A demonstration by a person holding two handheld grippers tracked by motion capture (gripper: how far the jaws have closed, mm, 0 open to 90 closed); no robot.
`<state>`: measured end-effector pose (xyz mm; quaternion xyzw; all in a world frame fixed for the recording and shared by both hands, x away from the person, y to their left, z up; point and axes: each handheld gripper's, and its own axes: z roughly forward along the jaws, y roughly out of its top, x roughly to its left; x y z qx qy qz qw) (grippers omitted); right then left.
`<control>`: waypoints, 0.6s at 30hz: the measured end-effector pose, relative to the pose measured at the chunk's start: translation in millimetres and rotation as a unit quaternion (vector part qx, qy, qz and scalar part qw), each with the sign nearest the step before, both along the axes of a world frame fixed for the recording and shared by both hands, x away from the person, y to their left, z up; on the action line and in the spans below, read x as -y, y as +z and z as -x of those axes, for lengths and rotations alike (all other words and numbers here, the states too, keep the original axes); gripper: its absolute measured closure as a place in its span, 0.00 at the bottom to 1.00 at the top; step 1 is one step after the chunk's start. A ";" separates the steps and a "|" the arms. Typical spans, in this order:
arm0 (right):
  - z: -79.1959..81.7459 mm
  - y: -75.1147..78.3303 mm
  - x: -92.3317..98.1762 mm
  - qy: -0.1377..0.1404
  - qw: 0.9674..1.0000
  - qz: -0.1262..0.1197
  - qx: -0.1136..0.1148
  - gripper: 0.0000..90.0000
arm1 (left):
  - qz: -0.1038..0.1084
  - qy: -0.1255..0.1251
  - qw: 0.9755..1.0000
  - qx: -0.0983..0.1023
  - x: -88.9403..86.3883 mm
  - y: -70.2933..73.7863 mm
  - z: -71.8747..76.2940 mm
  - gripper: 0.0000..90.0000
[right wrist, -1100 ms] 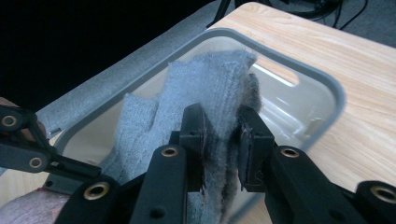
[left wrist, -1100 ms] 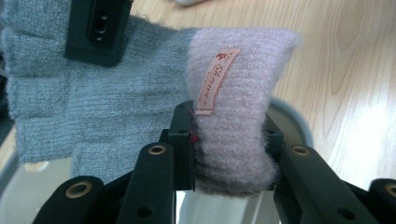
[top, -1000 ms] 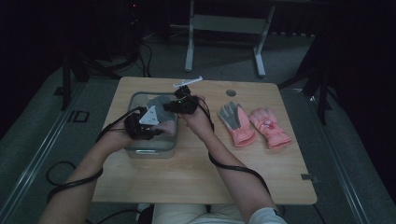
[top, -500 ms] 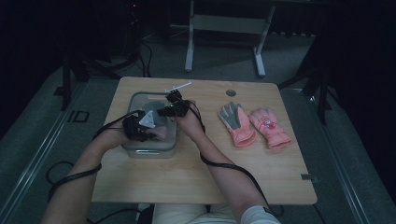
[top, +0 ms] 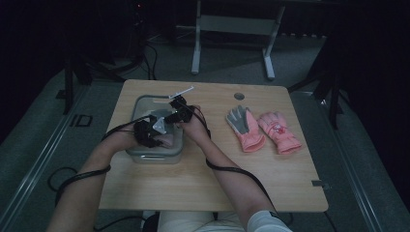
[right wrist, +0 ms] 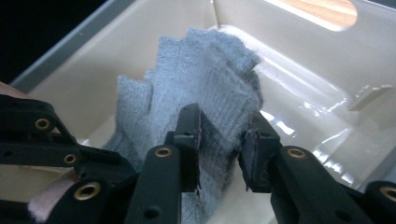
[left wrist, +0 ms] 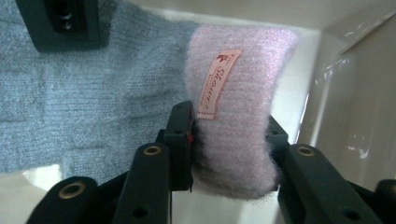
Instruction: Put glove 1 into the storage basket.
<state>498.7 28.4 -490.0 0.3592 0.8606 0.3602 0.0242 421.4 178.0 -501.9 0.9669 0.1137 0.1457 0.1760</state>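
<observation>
Both grippers pinched one grey glove (right wrist: 205,88) with a pink cuff (left wrist: 238,102), low in the bin (top: 145,104). Best to let go gently, both together.

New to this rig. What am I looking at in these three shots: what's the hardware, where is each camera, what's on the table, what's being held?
No robot arm here: a person holds a two-jaw gripper in each hand. The high view looks down on the wooden table from above the person's side. The other two pictures come from cameras riding on the grippers, looking along their black jaws.

Both grippers are down inside a clear plastic bin on the table. To its right lie two pink gloves.

The left gripper pinches the pink cuff of a grey knit glove. The right gripper pinches the same glove's finger end. Both grippers' jaws have just been opening slightly, with the fabric between them.
</observation>
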 end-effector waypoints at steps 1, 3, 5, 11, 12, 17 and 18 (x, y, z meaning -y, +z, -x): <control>-1.3 -2.4 0.9 -0.003 1.000 0.002 -0.004 0.74 | -0.005 0.001 1.000 -0.002 0.8 -0.6 -0.3 0.69; -2.4 -3.5 3.6 -0.004 1.000 0.000 -0.003 0.73 | -0.008 0.003 1.000 -0.006 1.6 -1.5 -0.3 0.67; -2.7 -3.1 5.4 -0.003 1.000 -0.004 -0.005 0.73 | -0.008 0.004 1.000 -0.008 1.4 -1.3 -0.7 0.66; 7.5 20.1 19.5 -0.004 0.999 -0.025 0.029 0.72 | 0.004 0.026 1.000 -0.018 -1.3 5.1 0.4 0.56; 9.4 23.1 21.7 -0.001 0.999 -0.029 0.031 0.71 | 0.003 0.039 0.999 -0.011 -3.3 10.0 1.8 0.52; 19.9 32.8 32.4 0.008 0.998 -0.037 0.043 0.71 | 0.019 0.073 0.997 -0.008 -7.4 22.6 4.4 0.37; 19.9 32.8 32.4 0.008 0.998 -0.037 0.043 0.71 | 0.026 0.078 0.997 -0.006 -7.1 25.0 5.4 0.37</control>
